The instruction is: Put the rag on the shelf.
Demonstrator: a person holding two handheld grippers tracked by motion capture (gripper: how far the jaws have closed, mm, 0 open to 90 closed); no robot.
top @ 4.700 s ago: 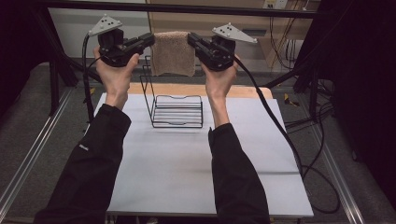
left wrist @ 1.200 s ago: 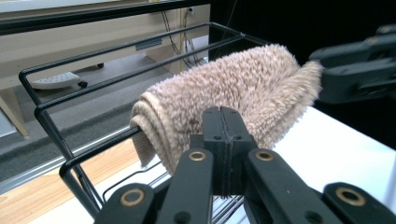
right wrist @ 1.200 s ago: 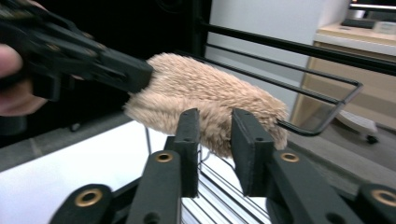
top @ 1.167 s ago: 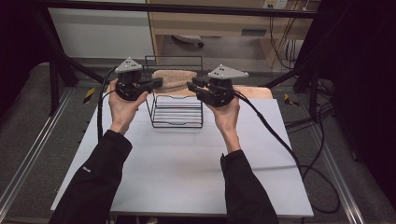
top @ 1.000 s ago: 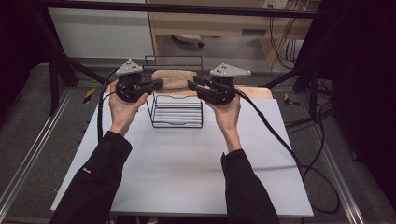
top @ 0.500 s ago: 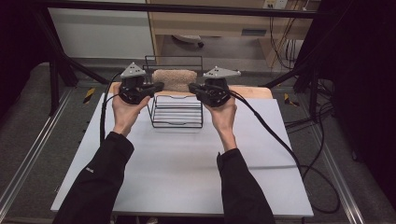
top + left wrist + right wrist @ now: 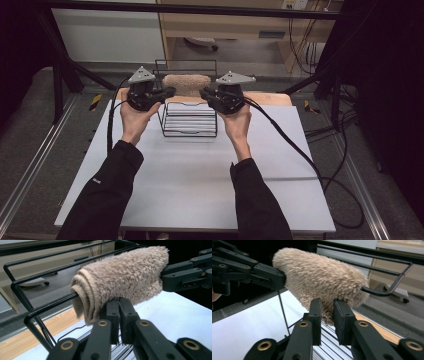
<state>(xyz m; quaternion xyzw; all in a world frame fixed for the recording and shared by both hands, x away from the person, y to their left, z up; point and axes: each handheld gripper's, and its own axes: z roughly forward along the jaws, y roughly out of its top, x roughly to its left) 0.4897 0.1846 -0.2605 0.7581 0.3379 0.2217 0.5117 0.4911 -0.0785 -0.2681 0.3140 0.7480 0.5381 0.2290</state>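
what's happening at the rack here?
A person holds a gripper in each hand and is hanging a folded beige towel over the top bar of a black wire rack on the white table. The towel is draped on the bar. The left gripper is nearly shut on the towel's lower edge. The right gripper has just been opening: its fingers stand apart with the towel's edge between them, so it looks to be letting go.
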